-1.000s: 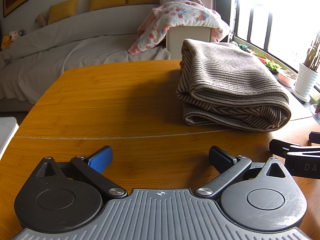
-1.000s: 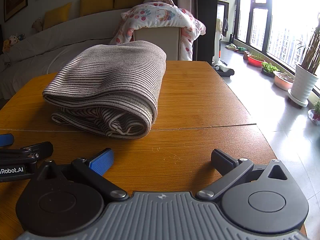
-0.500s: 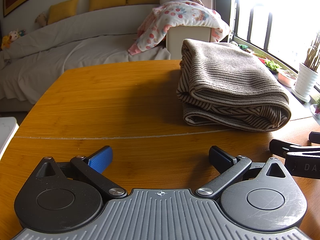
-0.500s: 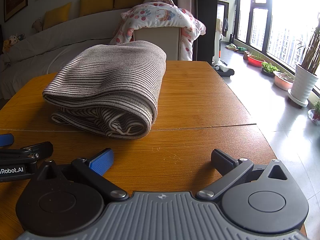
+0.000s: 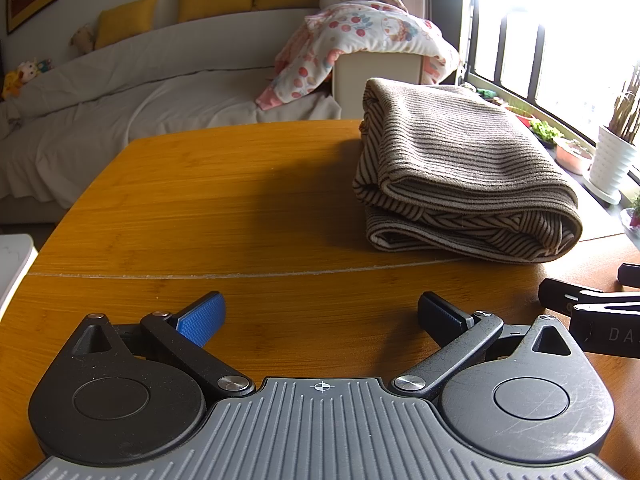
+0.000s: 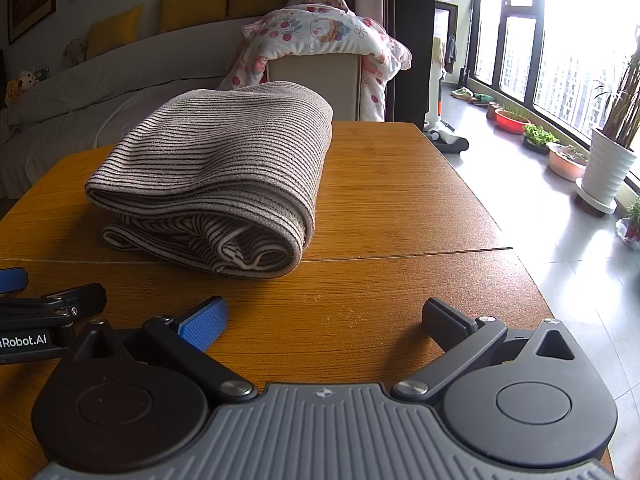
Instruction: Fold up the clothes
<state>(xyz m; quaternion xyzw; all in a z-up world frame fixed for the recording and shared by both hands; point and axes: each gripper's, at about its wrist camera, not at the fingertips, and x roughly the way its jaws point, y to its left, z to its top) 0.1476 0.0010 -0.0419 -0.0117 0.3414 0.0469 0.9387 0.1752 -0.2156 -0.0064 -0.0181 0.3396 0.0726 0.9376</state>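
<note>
Left wrist view: left claw [image 5: 320, 314] released, its blue pad and black pad spread wide with nothing between them, low over the wooden bench [image 5: 224, 216]; striped garment [image 5: 460, 168], brown with dark lines, folded into a thick bundle, lying on the bench ahead and to the right of the claw, well apart from both pads; a seam across the bench top runs between the claw and the garment's near edge; the other claw's black tips enter at the right border, just beside the left claw; beyond the bench, a sofa [image 5: 120, 120] under a pale cover with yellow cushions; a floral quilt [image 5: 360, 40] draped over a cream chair back; a white plant pot [image 5: 612, 160] by the window, far right.

Right wrist view: right claw [image 6: 324, 318] released, pads wide apart and holding nothing, low over the bench [image 6: 400, 200]; striped garment [image 6: 224, 160] ahead and to the left, its rolled fold facing the claw, resting just past the seam, not touching either pad; left claw [image 6: 44, 300] visible at the left border, close beside; floral quilt [image 6: 320, 32] behind the garment; potted plants [image 6: 560, 152] along the window, far right.
</note>
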